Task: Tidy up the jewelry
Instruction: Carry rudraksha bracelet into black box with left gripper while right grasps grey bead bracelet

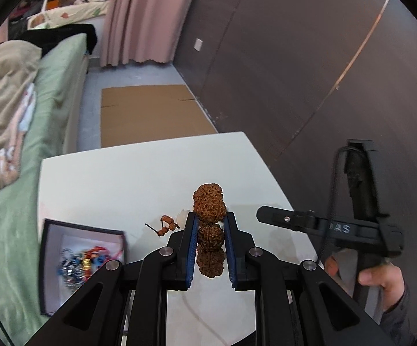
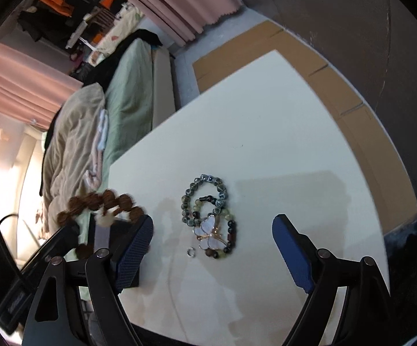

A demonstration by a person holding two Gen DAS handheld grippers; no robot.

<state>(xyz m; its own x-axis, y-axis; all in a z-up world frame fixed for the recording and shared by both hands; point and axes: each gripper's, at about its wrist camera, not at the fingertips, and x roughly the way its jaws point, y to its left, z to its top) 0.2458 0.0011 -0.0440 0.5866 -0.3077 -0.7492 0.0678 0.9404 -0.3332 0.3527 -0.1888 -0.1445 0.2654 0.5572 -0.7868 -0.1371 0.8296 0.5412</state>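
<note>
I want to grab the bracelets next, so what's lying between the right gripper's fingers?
In the right wrist view, the open right gripper frames the bracelets, a butterfly charm and a small ring on the table.

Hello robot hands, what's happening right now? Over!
Left gripper shut on brown bead bracelet. Right gripper open above butterfly bracelets. Jewelry box left, nothing blocking.

Both tools are black with blue ribbed pads (image 2: 292,248), silver screws (image 1: 256,250); right hand (image 1: 381,282) has bare skin, grey sleeve.
</note>
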